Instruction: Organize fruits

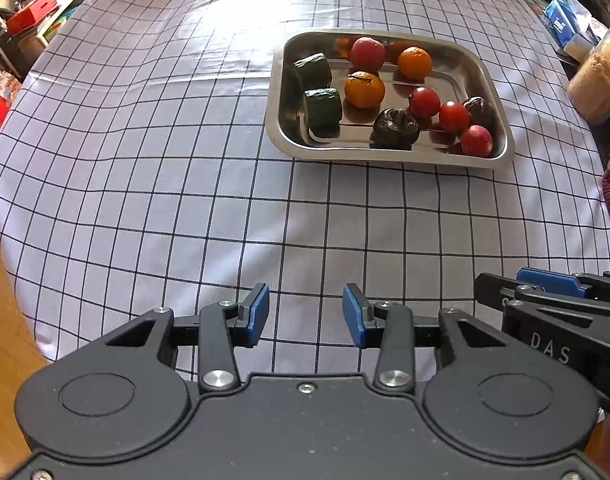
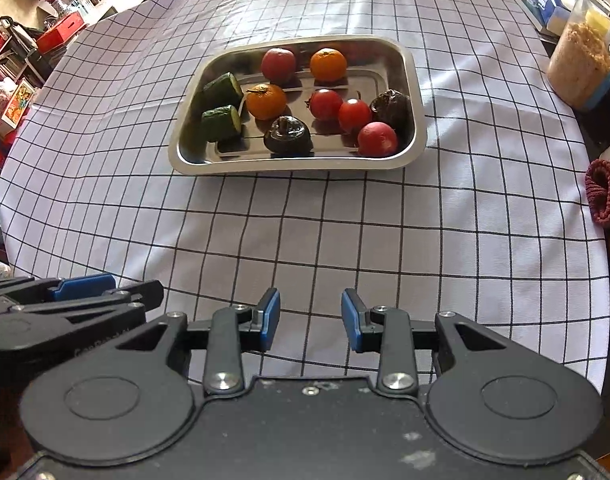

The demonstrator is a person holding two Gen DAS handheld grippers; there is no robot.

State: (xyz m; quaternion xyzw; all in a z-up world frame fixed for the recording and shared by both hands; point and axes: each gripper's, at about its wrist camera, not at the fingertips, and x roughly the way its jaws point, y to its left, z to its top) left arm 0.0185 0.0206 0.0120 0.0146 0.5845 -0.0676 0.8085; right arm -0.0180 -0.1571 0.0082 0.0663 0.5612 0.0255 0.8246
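Plainly, "DAS" reads on the right gripper (image 1: 553, 284) only in the left wrist view; the blue box (image 1: 559, 20) bears blurred, illegible print; both the left gripper (image 1: 306, 316) and the right one hang released, empty; fruits lie in the steel tray (image 2: 193, 160) mid-table: oranges (image 2: 266, 101), tomatoes (image 2: 326, 105); the jar (image 2: 585, 52) is cut off.
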